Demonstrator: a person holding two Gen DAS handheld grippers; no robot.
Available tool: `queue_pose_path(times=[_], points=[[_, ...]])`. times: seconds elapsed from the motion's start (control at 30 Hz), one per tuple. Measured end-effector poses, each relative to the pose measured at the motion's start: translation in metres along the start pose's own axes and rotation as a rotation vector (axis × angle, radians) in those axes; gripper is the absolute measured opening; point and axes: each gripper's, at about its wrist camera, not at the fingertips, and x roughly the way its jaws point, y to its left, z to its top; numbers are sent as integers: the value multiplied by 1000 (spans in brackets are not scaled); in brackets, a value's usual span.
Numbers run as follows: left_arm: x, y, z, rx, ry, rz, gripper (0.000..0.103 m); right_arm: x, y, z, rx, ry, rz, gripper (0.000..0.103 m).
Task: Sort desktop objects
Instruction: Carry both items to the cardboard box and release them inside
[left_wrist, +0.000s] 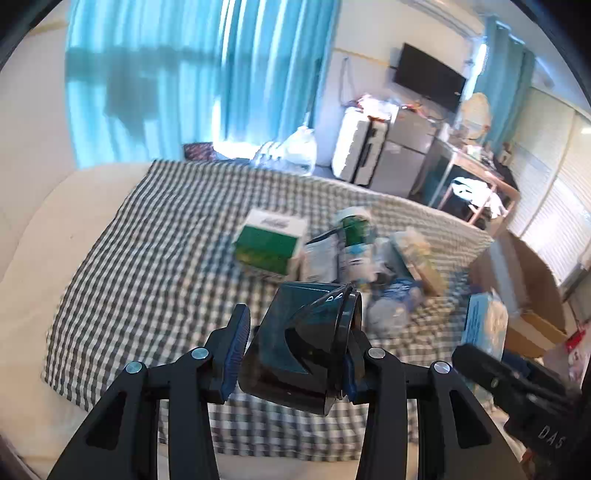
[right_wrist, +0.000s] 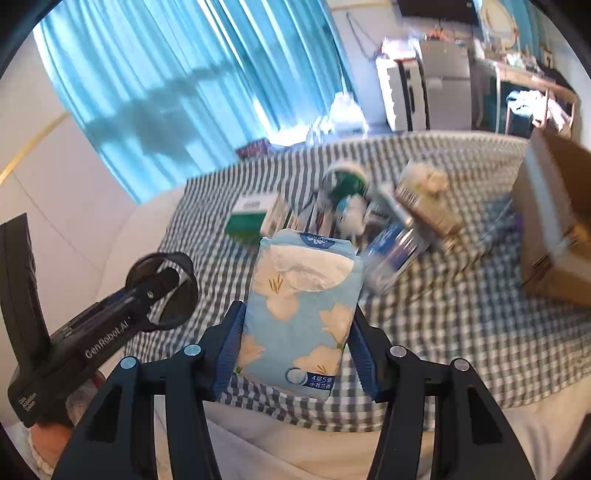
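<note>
- Left gripper (left_wrist: 293, 350): black two-finger tool with blue ribbed pads; its jaws are clamped on a dark, glossy, translucent plastic container with a round rim (left_wrist: 299, 343), held clear above the bedding. What kind of container it is cannot be told from the left wrist view.
- Right gripper (right_wrist: 295, 343): same build; its jaws are clamped on the sides of a soft, light-blue tissue pack printed with cream flowers (right_wrist: 301, 306), its white tissue showing at the torn top opening. The pack is lifted off the surface.
- Grey-and-white checked cloth (left_wrist: 147, 258): spread over a cream bed, beneath both grippers.
- Green-and-white cardboard box (left_wrist: 269, 243): resting on the cloth, at the left edge of the pile.
- Green-and-white round canister (left_wrist: 354, 225): just beside the box, amid a blurred heap of packets.
- Brown cardboard carton (right_wrist: 554, 229): open, at the right edge of the cloth, apart from the heap.
- Blue curtains (left_wrist: 184, 74): hanging behind the bed.
- Black wall screen (left_wrist: 428, 75): beyond the bed, above cluttered furniture.
</note>
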Motion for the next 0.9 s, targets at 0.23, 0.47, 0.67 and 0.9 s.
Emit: queue_pose_path(times=[0.23,0.47,0.67,0.9], points=[[-26,-60,21,106,-48,-87,44,-68,-21,26,-32,-123,-49,54],[-37,-123,45,175,-68,-166,44,-123,-69,56,-32,-188,-129,54],[-33,-196,56,298,-94,-205,44,-146,-128,70,7,-202,-197,54],[-15,-286,45,385,-73,-300,44,-161,-212,77,90,-214,-313,54]])
